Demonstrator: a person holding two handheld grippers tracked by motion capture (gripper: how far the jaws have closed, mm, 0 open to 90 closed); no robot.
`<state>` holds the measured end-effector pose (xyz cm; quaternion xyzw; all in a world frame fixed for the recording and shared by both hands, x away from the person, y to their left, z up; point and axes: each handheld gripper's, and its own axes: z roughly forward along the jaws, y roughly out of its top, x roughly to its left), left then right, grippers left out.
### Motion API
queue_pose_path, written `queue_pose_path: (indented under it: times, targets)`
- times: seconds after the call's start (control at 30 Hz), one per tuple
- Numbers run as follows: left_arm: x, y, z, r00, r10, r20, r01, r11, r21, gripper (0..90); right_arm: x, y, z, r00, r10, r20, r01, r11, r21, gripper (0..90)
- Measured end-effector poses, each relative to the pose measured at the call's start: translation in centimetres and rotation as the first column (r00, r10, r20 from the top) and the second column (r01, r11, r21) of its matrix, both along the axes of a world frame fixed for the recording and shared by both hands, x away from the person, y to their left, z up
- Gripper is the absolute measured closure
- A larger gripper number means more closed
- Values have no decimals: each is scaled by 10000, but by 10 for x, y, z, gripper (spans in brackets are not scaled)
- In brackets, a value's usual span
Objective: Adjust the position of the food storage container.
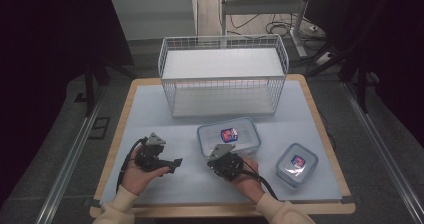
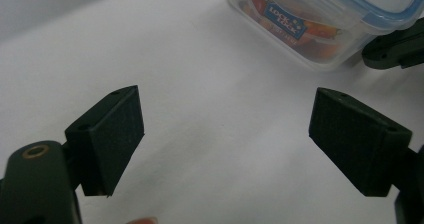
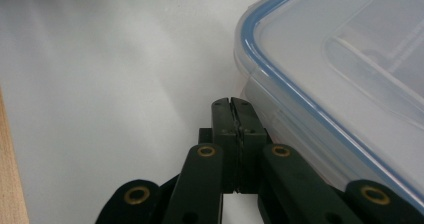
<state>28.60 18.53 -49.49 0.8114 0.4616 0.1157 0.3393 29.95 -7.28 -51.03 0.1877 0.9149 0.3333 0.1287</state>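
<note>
The large lidded container sits on the desk just beside my right claw, pressed together and empty, while my left claw gapes apart nearby, so nothing's grasped yet and all the handling remains.

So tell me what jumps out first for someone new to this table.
The white wire basket at the table's far side dominates. In front of it lies a large clear container with a blue-rimmed lid, a smaller container to its right. The right gripper, jaws shut, sits by the large container; the left gripper stands open.
</note>
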Motion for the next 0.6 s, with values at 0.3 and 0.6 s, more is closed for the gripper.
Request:
queue_pose_path:
  times: [0.3,0.6]
  targets:
    - [0,0,0,10000,-11,9,11,10000,-17,143,-8,-9,11,10000,58,71,-60,9995,299,897]
    - [-1,0,1,10000,24,35,-24,10000,-28,143,-18,-39,38,9999,-155,75,147,9943,1060,896]
